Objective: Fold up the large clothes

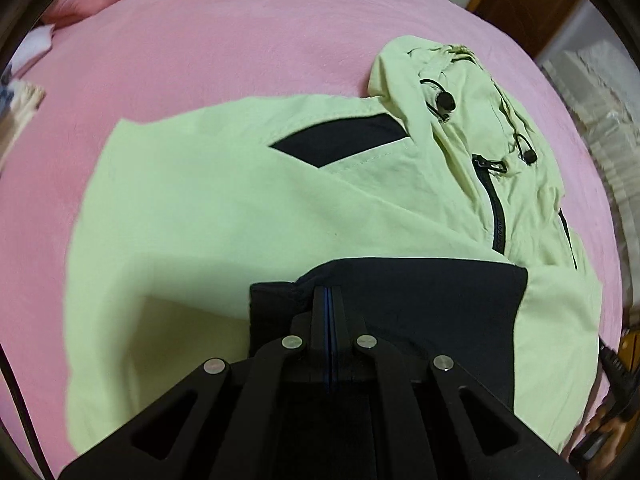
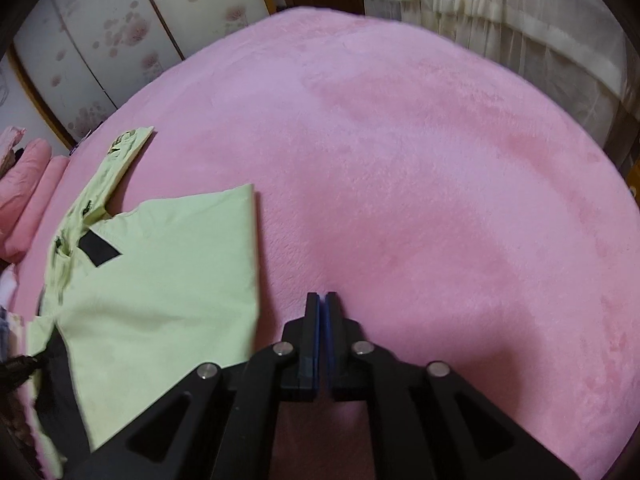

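The jacket [image 1: 248,208], pale green with black panels, lay spread on the pink bed cover [image 1: 240,40], its hood [image 1: 460,92] bunched at the far right with cord stoppers and a black zip below it. The left gripper [image 1: 329,294] pointed down at the jacket's near black panel [image 1: 420,300]; its fingers were pressed together, and a fold of dark cloth bunched at their left side, so they probably pinched it, though black on black made the contact hard to judge.

The right gripper [image 2: 322,300] hovered over bare cover, just beside the jacket's [image 2: 160,280] straight right edge and apart from it. Its fingers were all but closed, a thin slit between the blue pads, with nothing in them.

No brand, label or writing could be read on the jacket; the zip tape's marking was too small to make out. The jacket's near hem was hidden behind the left gripper's body, and its left part ran out of the right view. Motion blur softened the edges.
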The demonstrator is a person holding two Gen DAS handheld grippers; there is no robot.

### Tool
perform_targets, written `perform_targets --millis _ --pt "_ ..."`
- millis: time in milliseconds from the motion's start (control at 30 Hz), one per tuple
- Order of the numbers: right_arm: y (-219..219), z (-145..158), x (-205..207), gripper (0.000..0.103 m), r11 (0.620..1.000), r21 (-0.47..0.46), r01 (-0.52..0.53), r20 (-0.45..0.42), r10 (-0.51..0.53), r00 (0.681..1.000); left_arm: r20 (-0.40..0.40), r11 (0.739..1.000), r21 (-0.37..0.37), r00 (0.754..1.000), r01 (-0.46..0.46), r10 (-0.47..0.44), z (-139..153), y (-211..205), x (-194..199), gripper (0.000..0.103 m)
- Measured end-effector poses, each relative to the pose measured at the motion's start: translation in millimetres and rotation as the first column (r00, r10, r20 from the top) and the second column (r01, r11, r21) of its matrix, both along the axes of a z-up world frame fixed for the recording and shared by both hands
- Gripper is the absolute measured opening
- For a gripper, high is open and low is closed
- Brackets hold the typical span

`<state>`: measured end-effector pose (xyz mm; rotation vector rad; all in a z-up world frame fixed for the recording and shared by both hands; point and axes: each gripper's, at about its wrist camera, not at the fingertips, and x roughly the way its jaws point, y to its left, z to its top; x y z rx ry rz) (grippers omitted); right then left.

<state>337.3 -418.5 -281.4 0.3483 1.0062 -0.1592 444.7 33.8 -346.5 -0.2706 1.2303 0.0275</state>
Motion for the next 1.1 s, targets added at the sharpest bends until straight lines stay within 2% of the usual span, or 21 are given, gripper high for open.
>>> perform_targets --millis 100,133,167,200,233,267,300,367,400,433,500,533,567,633,667,767,867,933,1033,1100 --pt "-6.5 12.9 10.1 0.005 0.998 0.014 -0.056 -0.082 0.057 0.995 0.0 1.0 0.005 1.0 0.03 -0.03 21.6 5.9 3.1 0.006" --pt "-4.6 17.0 13.9 0.008 0.996 0.017 -0.091 -0.115 0.092 0.989 -0.018 0.998 0.023 0.998 0.053 -0.052 27.2 6.9 5.8 0.016" --pt "-1.2 21.1 18.3 0.021 0.99 0.021 -0.14 -0.158 0.142 0.977 -0.035 0.997 0.034 0.997 0.068 -0.067 29.6 8.7 10.6 0.025" --pt "3.7 23.9 24.2 0.04 0.979 0.033 -0.201 -0.215 0.204 0.955 -0.068 0.995 0.043 0.993 0.095 -0.092 33.5 15.4 16.8 0.029" --pt "9.0 25.5 30.9 0.045 0.963 0.054 -0.263 -0.277 0.268 0.923 -0.089 0.993 0.045 0.991 0.109 -0.105 34.7 18.2 23.9 0.034" --pt "13.0 27.3 34.6 0.046 0.952 0.073 -0.297 -0.311 0.305 0.9 -0.114 0.991 0.051 0.987 0.122 -0.116 36.1 22.6 32.0 0.04" --pt "16.1 30.6 40.9 0.046 0.94 0.097 -0.326 -0.357 0.339 0.87 -0.145 0.988 0.066 0.981 0.138 -0.127 37.1 26.7 44.7 0.042" --pt "15.9 39.2 56.8 0.046 0.933 0.129 -0.335 -0.427 0.357 0.831 -0.195 0.981 0.102 0.97 0.167 -0.145 43.0 37.7 72.3 0.043" --pt "15.0 44.9 65.2 0.049 0.934 0.137 -0.33 -0.438 0.356 0.826 -0.202 0.977 0.119 0.968 0.174 -0.148 50.4 46.6 89.3 0.044" --pt "14.1 53.3 76.4 0.052 0.935 0.146 -0.323 -0.438 0.353 0.827 -0.202 0.976 0.128 0.968 0.174 -0.146 55.8 53.1 102.3 0.051" --pt "13.6 75.0 106.5 0.065 0.942 0.156 -0.298 -0.41 0.336 0.848 -0.168 0.973 0.153 0.975 0.17 -0.144 75.9 64.8 139.2 0.064" --pt "14.0 84.6 119.8 0.065 0.946 0.159 -0.283 -0.388 0.323 0.863 -0.15 0.972 0.159 0.977 0.172 -0.149 85.2 68.4 154.7 0.07" --pt "14.5 98.6 141.9 0.065 0.954 0.166 -0.25 -0.343 0.294 0.892 -0.129 0.973 0.152 0.98 0.172 -0.153 95.1 71.5 172.7 0.073" --pt "15.9 116.4 178.5 0.066 0.961 0.207 -0.185 -0.257 0.235 0.937 -0.1 0.982 0.117 0.985 0.15 -0.139 109.4 73.0 206.5 0.073" --pt "16.7 123.5 195.9 0.068 0.958 0.247 -0.145 -0.207 0.199 0.958 -0.092 0.988 0.072 0.987 0.138 -0.131 115.9 73.3 225.2 0.073" --pt "24.3 131.5 238.8 0.073 0.926 0.374 -0.058 -0.082 0.096 0.992 -0.033 0.995 -0.016 0.995 0.096 -0.097 131.8 71.0 255.2 0.073" --pt "47.0 124.1 266.2 0.073 0.907 0.414 -0.073 0.004 0.078 0.997 0.022 0.983 -0.133 0.991 0.131 -0.129 134.8 54.5 284.1 0.073" --pt "68.5 111.8 281.8 0.073 0.904 0.41 -0.121 0.023 0.123 0.992 0.031 0.963 -0.192 0.982 0.189 -0.187 127.7 39.0 299.2 0.073" --pt "97.5 81.7 298.9 0.073 0.892 0.408 -0.196 0.046 0.194 0.98 0.027 0.924 -0.233 0.951 0.304 -0.307 104.2 9.0 315.8 0.073" --pt "107.2 62.4 304.5 0.073 0.866 0.444 -0.229 0.052 0.231 0.972 0.012 0.903 -0.244 0.932 0.354 -0.362 84.4 -7.2 320.6 0.073"
